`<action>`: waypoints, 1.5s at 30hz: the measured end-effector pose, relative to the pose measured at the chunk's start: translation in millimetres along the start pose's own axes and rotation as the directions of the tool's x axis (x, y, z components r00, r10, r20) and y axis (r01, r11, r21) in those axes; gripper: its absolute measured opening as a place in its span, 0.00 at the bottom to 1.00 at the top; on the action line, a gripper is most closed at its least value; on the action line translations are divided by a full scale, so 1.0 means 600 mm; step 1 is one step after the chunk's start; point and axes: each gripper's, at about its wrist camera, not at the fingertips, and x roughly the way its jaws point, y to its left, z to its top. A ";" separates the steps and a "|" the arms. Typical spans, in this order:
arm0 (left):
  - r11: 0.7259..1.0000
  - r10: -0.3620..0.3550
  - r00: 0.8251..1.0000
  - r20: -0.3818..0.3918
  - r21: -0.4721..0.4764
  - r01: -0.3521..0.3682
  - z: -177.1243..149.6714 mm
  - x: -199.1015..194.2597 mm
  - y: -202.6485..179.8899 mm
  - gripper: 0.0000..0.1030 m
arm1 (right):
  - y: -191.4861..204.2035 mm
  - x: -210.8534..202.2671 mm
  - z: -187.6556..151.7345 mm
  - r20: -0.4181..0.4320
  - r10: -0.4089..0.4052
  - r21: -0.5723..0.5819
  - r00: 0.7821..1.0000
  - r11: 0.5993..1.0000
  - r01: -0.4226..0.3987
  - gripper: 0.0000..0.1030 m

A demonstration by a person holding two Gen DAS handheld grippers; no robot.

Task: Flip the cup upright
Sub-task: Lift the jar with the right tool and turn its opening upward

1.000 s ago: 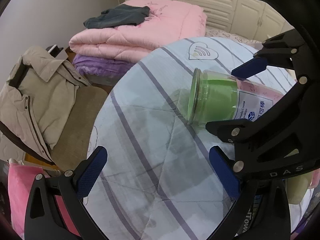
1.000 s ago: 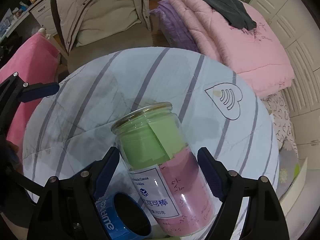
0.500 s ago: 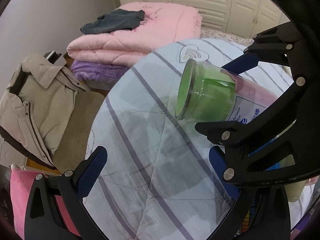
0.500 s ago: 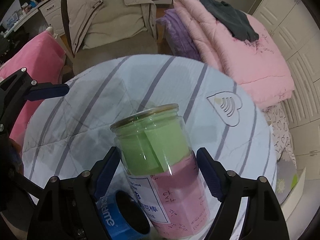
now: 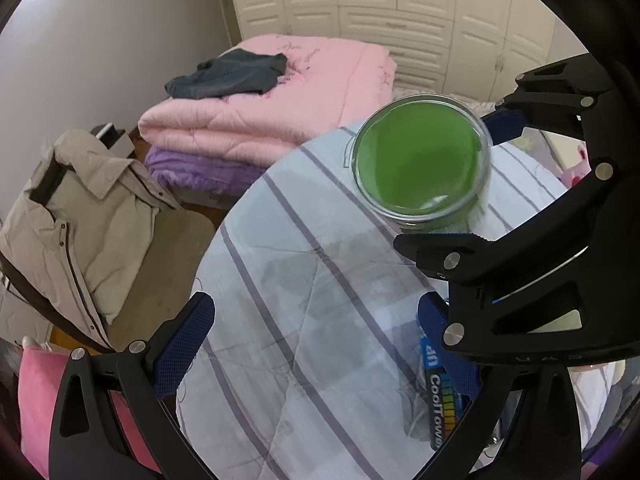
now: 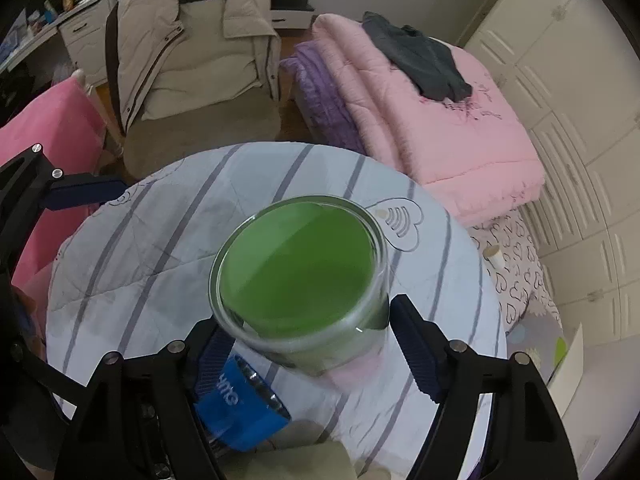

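Observation:
The cup is a clear plastic jar with green and pink paper lining [image 6: 298, 276]. My right gripper [image 6: 316, 344] is shut on its lower body and holds it tilted, its open mouth facing the camera, above the round table with a striped light-blue cloth [image 6: 160, 240]. In the left wrist view the cup [image 5: 420, 160] shows at the upper right, held by the right gripper's black frame. My left gripper [image 5: 316, 344] is open and empty over the table's near-left part, apart from the cup.
A blue can [image 6: 244, 412] lies on the table under my right gripper; it also shows in the left wrist view [image 5: 440, 396]. Beyond the table are a chair with a beige jacket [image 6: 188, 48], folded pink and purple quilts [image 6: 432, 120] and white cabinets [image 5: 380, 20].
My right gripper has lifted the cup off the table and swung it from lying on its side toward upright, so its open mouth now faces both cameras. The left gripper stays open.

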 end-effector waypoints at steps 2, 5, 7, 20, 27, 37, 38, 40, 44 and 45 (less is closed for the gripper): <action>1.000 -0.001 1.000 0.012 0.008 0.001 -0.002 -0.009 -0.004 1.00 | -0.002 -0.007 -0.006 0.014 -0.016 0.010 1.000 1.000 0.016 0.73; 1.000 -0.003 1.000 0.029 0.016 0.002 -0.004 -0.024 -0.011 1.00 | -0.001 -0.021 -0.016 0.030 -0.032 0.025 0.999 0.999 0.031 0.73; 1.000 -0.004 0.999 0.042 0.023 0.003 -0.006 -0.035 -0.016 1.00 | 0.001 -0.032 -0.023 0.038 -0.043 0.035 0.998 0.998 0.042 0.73; 0.998 -0.026 0.990 0.137 0.067 0.017 -0.036 -0.135 -0.047 1.00 | 0.025 -0.129 -0.072 0.090 -0.128 0.083 0.988 0.989 0.121 0.73; 0.991 -0.074 0.977 0.200 0.128 0.049 -0.085 -0.214 -0.066 1.00 | 0.065 -0.199 -0.110 0.084 -0.180 0.109 0.980 0.979 0.170 0.73; 0.958 -0.204 0.966 0.158 0.234 0.165 -0.203 -0.268 -0.067 1.00 | 0.158 -0.245 -0.197 -0.038 -0.104 0.205 0.994 0.973 0.109 0.73; 0.954 -0.214 0.966 0.143 0.244 0.175 -0.214 -0.266 -0.067 1.00 | 0.170 -0.240 -0.206 -0.064 -0.083 0.228 0.994 0.969 0.095 0.73; 0.946 -0.230 0.966 0.117 0.260 0.193 -0.236 -0.260 -0.069 1.00 | 0.183 -0.231 -0.216 -0.097 -0.061 0.248 0.993 0.965 0.083 0.73; 0.938 -0.230 0.972 0.052 0.277 0.208 -0.261 -0.231 -0.061 1.00 | 0.199 -0.194 -0.234 -0.156 0.065 0.343 0.986 0.939 -0.007 0.73; 0.939 -0.231 0.972 0.033 0.268 0.214 -0.261 -0.222 -0.055 1.00 | 0.204 -0.182 -0.235 -0.168 0.087 0.360 0.982 0.933 -0.022 0.73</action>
